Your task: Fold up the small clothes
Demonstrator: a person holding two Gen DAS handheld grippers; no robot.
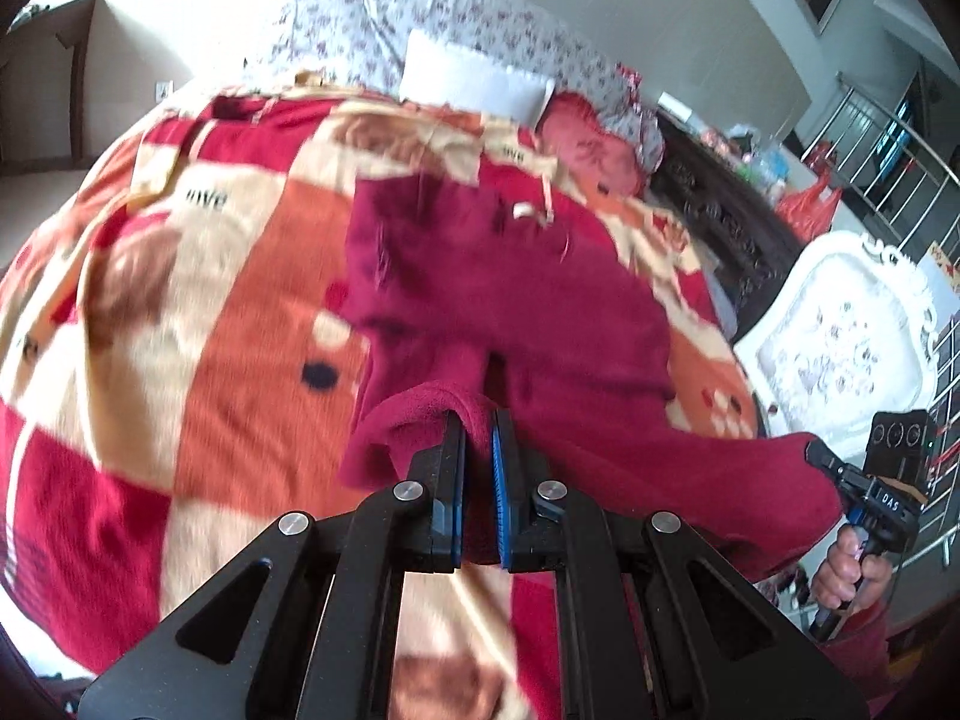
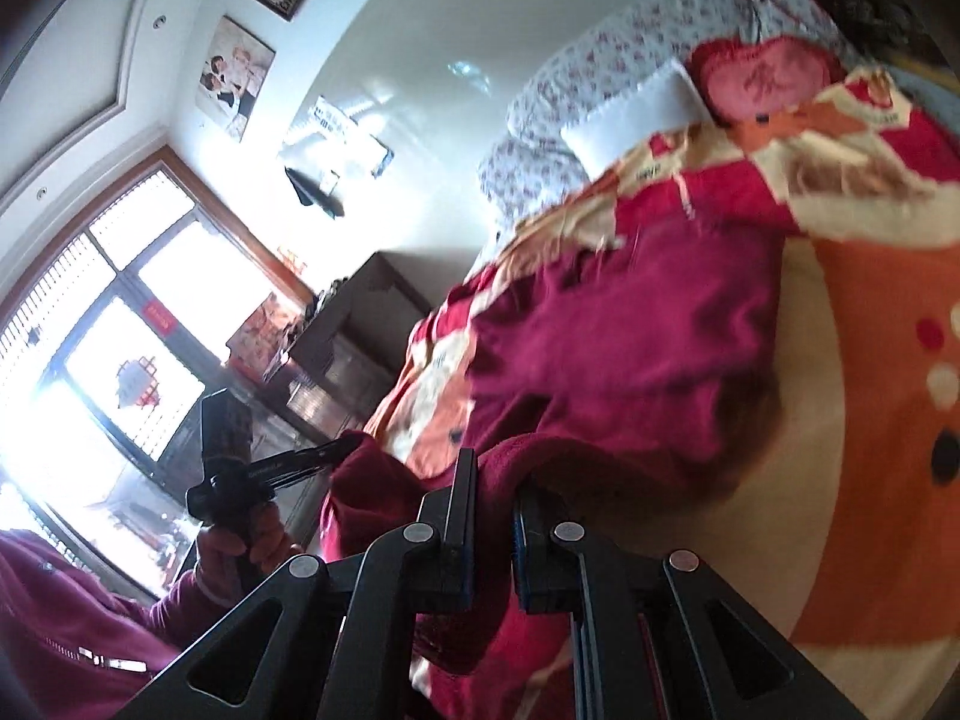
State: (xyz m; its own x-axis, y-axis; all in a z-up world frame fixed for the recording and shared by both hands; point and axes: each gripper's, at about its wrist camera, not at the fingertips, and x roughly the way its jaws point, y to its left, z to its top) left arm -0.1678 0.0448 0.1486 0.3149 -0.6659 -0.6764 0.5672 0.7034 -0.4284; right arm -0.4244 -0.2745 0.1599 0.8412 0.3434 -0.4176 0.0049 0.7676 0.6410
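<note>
A dark red fleece garment [image 1: 510, 288] lies spread on a patterned blanket on the bed. My left gripper [image 1: 478, 426] is shut on one near edge of it, the fabric bunched between the blue pads. In the same view, far right, my right gripper [image 1: 813, 450] grips the garment's other corner, held by a hand [image 1: 849, 576]. In the right wrist view my right gripper [image 2: 495, 480] is shut on a fold of the red garment [image 2: 630, 348]. My left gripper [image 2: 348, 450] pinches the other corner at the left. The near edge hangs lifted between both grippers.
The red, orange and cream blanket [image 1: 228, 312] covers the bed. A white pillow [image 1: 474, 81], floral bedding [image 1: 480, 12] and a red cushion [image 1: 591, 147] lie at the head. A white carved footboard [image 1: 840, 336] stands right. A dark cabinet [image 2: 354, 324] and window [image 2: 120, 330] are beside the bed.
</note>
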